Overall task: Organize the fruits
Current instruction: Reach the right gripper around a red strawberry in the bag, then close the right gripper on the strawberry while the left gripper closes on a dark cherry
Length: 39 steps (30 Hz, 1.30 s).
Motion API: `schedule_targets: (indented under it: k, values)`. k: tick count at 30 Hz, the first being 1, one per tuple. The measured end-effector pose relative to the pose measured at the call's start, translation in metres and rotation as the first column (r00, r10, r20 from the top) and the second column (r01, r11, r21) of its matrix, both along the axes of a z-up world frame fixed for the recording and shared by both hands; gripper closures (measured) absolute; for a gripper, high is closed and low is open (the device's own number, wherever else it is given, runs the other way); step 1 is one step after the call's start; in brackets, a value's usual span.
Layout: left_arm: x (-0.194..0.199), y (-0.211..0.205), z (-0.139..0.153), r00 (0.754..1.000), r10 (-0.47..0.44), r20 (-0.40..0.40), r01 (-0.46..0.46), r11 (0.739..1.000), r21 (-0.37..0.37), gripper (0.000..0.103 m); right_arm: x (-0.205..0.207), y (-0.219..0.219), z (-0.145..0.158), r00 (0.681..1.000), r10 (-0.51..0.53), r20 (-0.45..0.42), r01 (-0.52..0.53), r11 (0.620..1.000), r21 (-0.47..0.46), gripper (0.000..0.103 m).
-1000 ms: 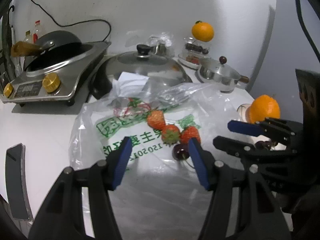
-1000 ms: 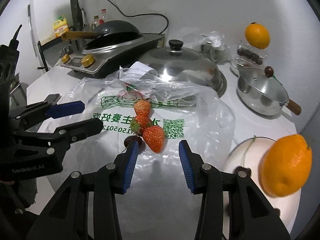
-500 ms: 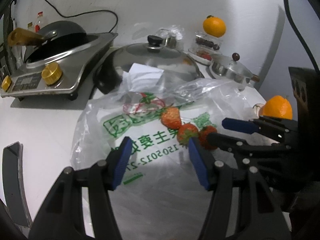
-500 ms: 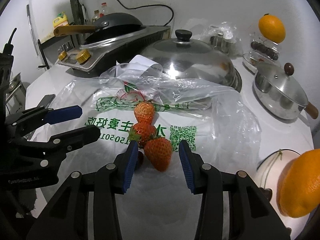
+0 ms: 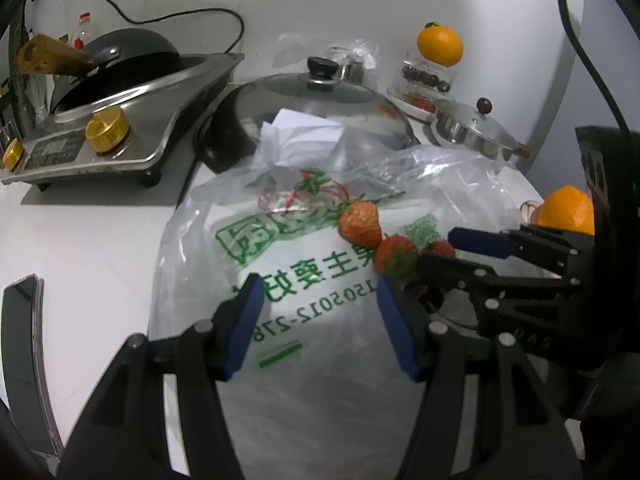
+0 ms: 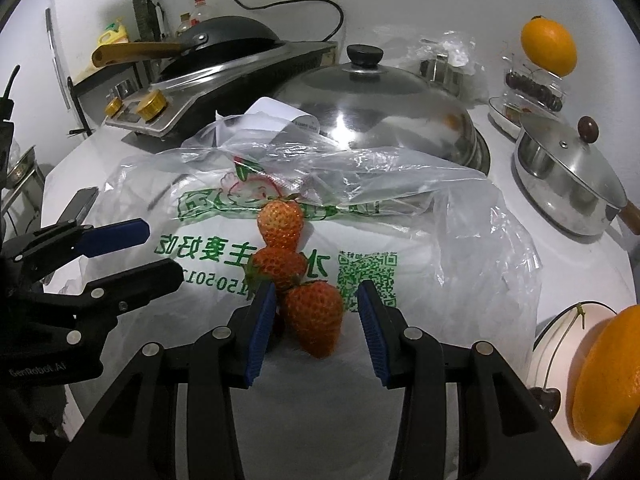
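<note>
The right gripper [image 6: 316, 322] has its jaws apart around the nearest strawberry [image 6: 314, 316]; its blue pads flank the fruit with a gap on the right side, while on the left side contact is hard to judge. A dark cherry sits tucked behind the left pad, mostly hidden. The left gripper [image 5: 318, 322] also stands apart, holding nothing, over bare printed plastic bag [image 5: 280, 360]; in its view the right gripper's fingers cover most of that nearest strawberry. 3 strawberries lie in a touching row on the bag, the middle strawberry [image 6: 278, 266] and the far strawberry [image 6: 280, 224] behind the near one. At the right edge a white plate [image 6: 560, 320] is cut off, carrying an orange [image 6: 604, 380] and another cherry, both partly out of frame. The bag's crumpled far end laps against a large domed lid [image 6: 372, 116], hiding its front rim. To the right stands a small lidded pot [image 6: 568, 180]; beyond it a second orange [image 6: 548, 46] rests on a clear box. A stove with wok [image 6: 224, 44] fills the far left. Open white counter shows left of the bag.
</note>
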State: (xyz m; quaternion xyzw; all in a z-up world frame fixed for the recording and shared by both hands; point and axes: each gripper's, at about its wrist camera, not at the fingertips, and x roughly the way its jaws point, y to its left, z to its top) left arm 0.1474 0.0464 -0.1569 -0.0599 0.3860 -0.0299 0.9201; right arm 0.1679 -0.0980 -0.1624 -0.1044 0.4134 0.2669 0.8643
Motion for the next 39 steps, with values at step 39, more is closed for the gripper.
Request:
schedule_targets:
  k: [39]
  values:
    - [0.006, -0.044, 0.004, 0.998, -0.065, -0.012, 0.066, 0.998, 0.024, 0.043, -0.007, -0.04, 0.009, 0.999, -0.04, -0.026, 0.042, 0.997, 0.063, 0.069]
